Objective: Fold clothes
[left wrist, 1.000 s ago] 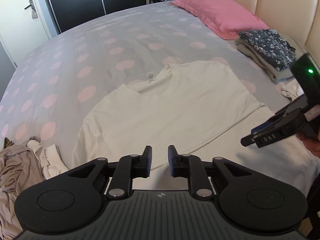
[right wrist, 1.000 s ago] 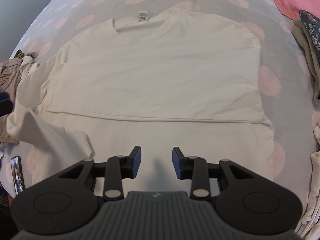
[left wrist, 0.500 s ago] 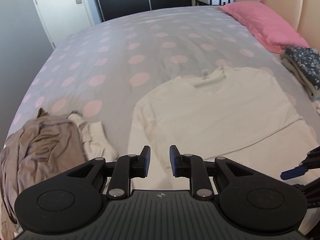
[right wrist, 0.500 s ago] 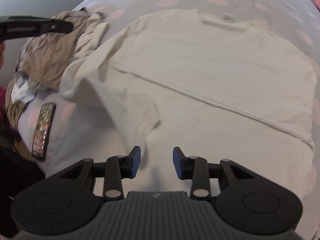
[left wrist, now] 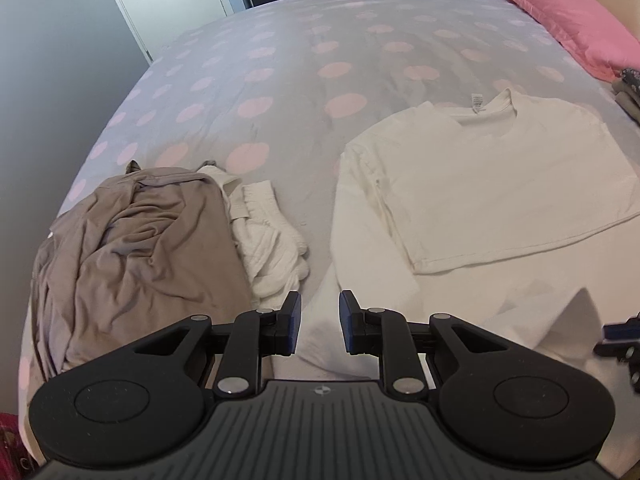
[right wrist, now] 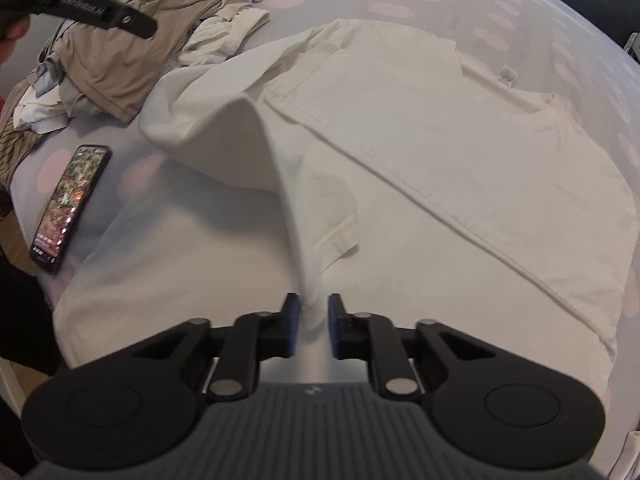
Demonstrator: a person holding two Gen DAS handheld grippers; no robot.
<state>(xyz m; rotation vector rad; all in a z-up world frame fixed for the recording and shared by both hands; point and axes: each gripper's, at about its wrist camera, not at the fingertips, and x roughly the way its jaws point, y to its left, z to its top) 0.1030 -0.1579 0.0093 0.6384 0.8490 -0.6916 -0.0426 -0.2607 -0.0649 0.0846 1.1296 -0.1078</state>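
Observation:
A white T-shirt [left wrist: 492, 184] lies flat on the spotted bedspread [left wrist: 280, 80], its bottom part folded up over the body. It also shows in the right wrist view [right wrist: 460, 140]. My right gripper [right wrist: 313, 322] has its fingers around a raised fold of the shirt's sleeve [right wrist: 276, 168] and lifts it off the bed. My left gripper [left wrist: 319, 322] is open and empty, low over the near left edge of the shirt. The left gripper also shows at the top left of the right wrist view [right wrist: 80, 4].
A heap of beige and white clothes [left wrist: 152, 232] lies left of the shirt. A phone [right wrist: 70, 206] lies near the bed's front edge. A pink pillow [left wrist: 572, 20] is at the far right, with folded clothes [left wrist: 630, 84] below it.
Both views have swung left toward the clothes heap. My right gripper has closed in on the shirt's sleeve and raised it. My left gripper has stayed open.

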